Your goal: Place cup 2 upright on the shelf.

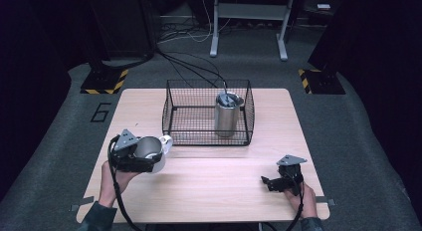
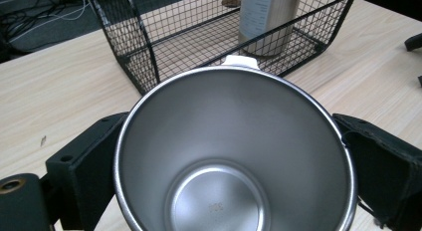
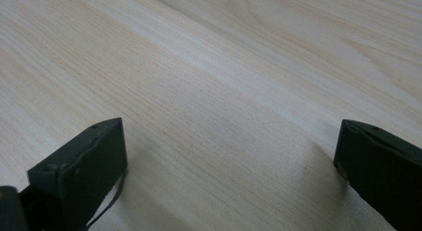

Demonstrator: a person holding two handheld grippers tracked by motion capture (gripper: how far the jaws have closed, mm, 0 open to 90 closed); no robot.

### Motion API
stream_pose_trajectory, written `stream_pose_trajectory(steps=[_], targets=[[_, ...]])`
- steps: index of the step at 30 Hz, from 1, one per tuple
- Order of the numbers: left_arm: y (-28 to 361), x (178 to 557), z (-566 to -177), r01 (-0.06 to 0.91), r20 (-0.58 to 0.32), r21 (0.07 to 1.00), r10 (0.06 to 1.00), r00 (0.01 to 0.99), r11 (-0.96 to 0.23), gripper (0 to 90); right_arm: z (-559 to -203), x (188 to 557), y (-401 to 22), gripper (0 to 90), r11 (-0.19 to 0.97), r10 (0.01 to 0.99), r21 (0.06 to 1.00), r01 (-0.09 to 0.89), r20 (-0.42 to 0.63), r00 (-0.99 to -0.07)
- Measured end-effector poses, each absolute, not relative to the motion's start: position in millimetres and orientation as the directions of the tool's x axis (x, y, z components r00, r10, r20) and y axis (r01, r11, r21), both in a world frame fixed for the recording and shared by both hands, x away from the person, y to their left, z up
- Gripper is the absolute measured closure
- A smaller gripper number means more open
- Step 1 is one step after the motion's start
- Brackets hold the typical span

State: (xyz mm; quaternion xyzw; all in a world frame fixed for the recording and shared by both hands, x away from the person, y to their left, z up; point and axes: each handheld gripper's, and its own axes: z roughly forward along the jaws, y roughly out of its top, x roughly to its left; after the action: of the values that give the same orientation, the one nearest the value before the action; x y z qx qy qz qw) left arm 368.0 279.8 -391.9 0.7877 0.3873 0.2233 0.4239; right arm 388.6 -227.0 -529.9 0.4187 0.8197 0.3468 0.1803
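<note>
One steel mug (image 1: 148, 152) clamped in left hand-held gripper (image 1: 137, 159) above counter (image 1: 209, 181), near wire basket (image 1: 171, 104); right hand-held gripper (image 1: 272, 183) apart, idle. Carrying step; next, lift over rim beside tumbler (image 1: 227, 114).

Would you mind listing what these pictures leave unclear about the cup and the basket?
- Cup handle: left gripper view, hidden behind the rim.
- Stamp on the cup's bottom: left gripper view, too small to read.
- Steel canister contents: high view, too small; top cut off in left gripper view.
- Basket far wall: left gripper view, cut off.
</note>
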Motion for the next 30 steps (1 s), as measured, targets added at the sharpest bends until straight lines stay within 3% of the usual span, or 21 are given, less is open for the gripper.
stream_pose_trajectory(steps=[30], targets=[[248, 393, -360, 0.368, 0.046, 0.85, 0.749, 0.661, -0.376, 5.7, -530, 388, -227, 0.0, 0.409, 0.814, 0.713, 0.569, -0.003, -0.581]])
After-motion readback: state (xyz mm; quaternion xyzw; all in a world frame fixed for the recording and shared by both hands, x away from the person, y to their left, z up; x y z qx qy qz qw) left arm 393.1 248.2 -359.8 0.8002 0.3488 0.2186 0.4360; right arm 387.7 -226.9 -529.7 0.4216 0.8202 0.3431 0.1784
